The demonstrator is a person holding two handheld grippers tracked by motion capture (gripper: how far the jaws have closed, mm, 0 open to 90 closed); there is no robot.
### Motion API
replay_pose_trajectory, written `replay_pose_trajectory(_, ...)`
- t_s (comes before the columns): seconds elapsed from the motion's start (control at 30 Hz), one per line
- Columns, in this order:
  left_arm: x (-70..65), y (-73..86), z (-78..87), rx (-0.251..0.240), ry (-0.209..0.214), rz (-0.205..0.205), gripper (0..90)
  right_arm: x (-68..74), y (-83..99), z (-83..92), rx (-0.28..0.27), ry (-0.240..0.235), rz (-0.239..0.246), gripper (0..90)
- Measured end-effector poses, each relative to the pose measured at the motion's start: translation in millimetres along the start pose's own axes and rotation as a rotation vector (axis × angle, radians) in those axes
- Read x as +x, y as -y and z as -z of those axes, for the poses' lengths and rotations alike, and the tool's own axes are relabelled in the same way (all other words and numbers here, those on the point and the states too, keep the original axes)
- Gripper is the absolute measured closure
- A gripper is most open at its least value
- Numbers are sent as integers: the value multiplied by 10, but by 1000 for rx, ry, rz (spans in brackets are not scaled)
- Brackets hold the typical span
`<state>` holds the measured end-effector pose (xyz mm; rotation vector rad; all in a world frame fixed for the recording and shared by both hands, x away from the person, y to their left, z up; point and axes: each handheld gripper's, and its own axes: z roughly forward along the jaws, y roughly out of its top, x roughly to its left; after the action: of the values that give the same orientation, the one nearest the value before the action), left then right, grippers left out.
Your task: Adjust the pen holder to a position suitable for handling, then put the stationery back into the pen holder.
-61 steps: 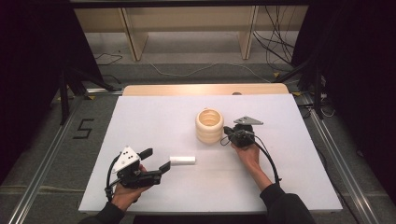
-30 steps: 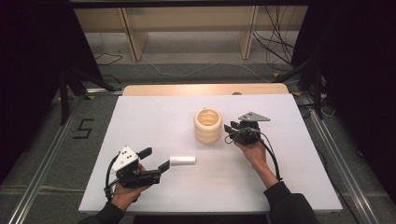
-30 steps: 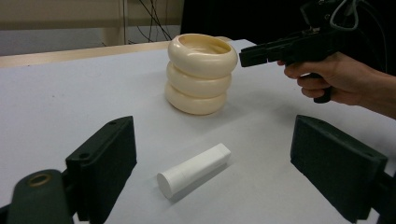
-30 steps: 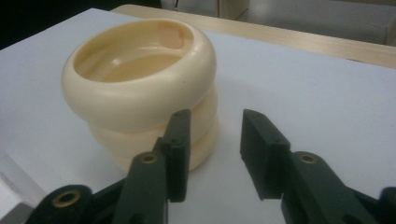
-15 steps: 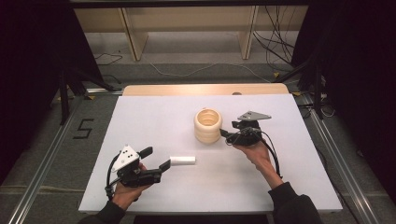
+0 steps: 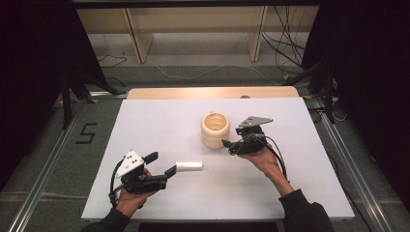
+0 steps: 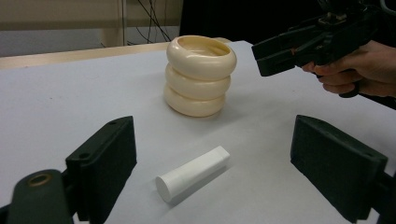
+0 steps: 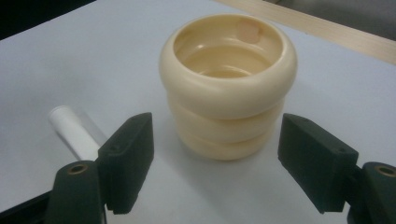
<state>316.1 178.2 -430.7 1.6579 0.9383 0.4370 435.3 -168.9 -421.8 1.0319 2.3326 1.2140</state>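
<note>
My right gripper [image 6: 231,145] sits with its jaws spread wide, pointed at the cream plastic cup shaped like three stacked rings [image 6: 214,129], which stands upright near the middle of the white table [image 6: 300,183]. In the right gripper view the cup [image 8: 228,84] lies between and just ahead of the jaws, not yet touched. My left gripper [image 6: 162,170] is also spread open, empty, aimed at the short white plastic cylinder [image 6: 189,166] lying on its side at about 7 o'clock from the cup and well apart from it. In the left gripper view the cylinder [image 7: 192,173] lies between the jaws but short of them.

Risks as I judge them: the cup's bulging rings give the right jaws a curved surface, so closing on a bulge rather than a groove could let it squirt out or tip. Pushing forward before closing might shove the light cup toward 12 o'clock. On the left, the cylinder lies at an angle to the jaws and can roll; a jaw touching one end first would spin or roll it away. Both grippers working close could also collide.
</note>
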Motion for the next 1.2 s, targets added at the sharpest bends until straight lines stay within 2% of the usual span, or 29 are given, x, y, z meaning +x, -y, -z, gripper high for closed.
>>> replay_pose_trajectory(0.2, 5, 0, 10, -1, -5, 4, 137, 83, -39, 1, 22, -27, 42, 251)
replay_pose_trajectory(0.37, 4, 1, 11, -2, -5, 5, 137, 212, -73, -13, 48, -66, 87, 244)
replay_pose_trajectory(0.5, 6, 2, 17, -3, -5, 6, 137, 293, -88, -29, 54, -115, 83, 241)
replay_pose_trajectory(0.93, 10, 6, 30, -6, -12, 1, 136, 501, -117, -114, 77, -182, 137, 235)
replay_pose_trajectory(1.2, 3, 8, 24, -4, -7, -2, 136, 592, -142, -174, 97, -205, 164, 235)
